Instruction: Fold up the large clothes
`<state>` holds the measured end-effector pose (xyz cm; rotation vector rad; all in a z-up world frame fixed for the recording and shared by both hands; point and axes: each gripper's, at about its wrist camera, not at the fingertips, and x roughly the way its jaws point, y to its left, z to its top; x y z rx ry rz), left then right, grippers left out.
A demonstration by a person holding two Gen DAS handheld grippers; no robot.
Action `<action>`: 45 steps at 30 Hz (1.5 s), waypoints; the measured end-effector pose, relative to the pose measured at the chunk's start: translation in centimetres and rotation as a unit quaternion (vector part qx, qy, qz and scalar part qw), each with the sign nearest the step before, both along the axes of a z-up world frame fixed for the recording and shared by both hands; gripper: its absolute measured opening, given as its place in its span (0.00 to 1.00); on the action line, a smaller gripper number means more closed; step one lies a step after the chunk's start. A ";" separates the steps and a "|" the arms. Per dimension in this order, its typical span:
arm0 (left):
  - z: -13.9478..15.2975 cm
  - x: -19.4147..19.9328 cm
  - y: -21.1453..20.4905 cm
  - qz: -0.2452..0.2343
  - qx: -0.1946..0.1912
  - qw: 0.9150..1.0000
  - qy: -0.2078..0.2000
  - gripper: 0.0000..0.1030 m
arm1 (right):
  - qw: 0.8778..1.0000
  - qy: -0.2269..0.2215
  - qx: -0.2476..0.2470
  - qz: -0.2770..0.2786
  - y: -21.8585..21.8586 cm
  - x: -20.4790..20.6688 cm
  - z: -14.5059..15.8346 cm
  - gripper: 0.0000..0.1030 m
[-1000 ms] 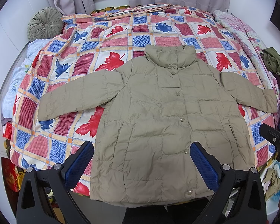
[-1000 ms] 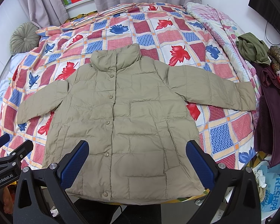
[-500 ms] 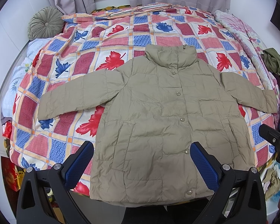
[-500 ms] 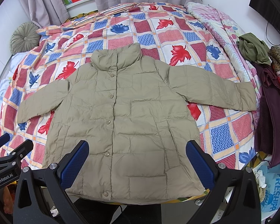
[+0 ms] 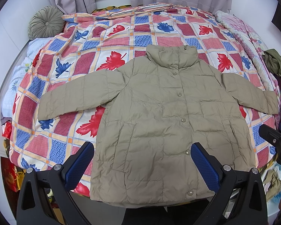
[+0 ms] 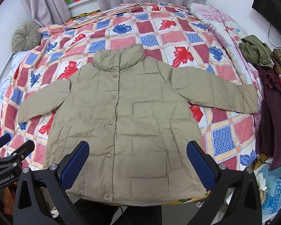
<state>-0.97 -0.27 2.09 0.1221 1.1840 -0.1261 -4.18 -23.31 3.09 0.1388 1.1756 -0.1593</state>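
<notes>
From the left wrist, the left gripper [image 5: 142, 161] hangs wide open and empty over the hem of the khaki jacket [image 5: 159, 123], spread flat on the quilt [image 5: 121, 30]. From the right wrist, the right gripper [image 6: 138, 157] gapes empty above that hem, a clothes pile [image 6: 267, 86] beyond the jacket's sleeve.

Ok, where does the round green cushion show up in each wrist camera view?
Left wrist: the round green cushion sits upper left, beside the quilt's far corner.
Right wrist: the cushion sits at the left edge, slightly lower.
Shared landmark: the beige jacket's collar.
</notes>
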 end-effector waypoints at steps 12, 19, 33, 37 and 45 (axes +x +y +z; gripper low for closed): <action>0.0 0.0 0.0 0.000 0.000 1.000 0.000 1.00 | 1.000 0.000 0.000 0.000 0.0 0.1 -0.1 1.00; -0.4 -0.3 0.8 0.002 -0.009 1.000 0.011 1.00 | 1.000 0.005 0.003 0.001 0.4 0.2 0.0 1.00; -7.9 4.6 13.9 0.109 -0.115 0.986 0.052 1.00 | 0.996 0.062 0.054 0.036 6.3 3.5 -4.9 1.00; -11.8 7.3 18.8 0.138 -0.157 0.977 0.050 1.00 | 0.994 0.075 0.041 0.073 10.1 5.1 -7.3 1.00; -21.0 13.3 28.8 0.224 -0.303 0.925 0.049 1.00 | 0.988 0.084 0.095 0.090 15.2 8.8 -13.1 1.00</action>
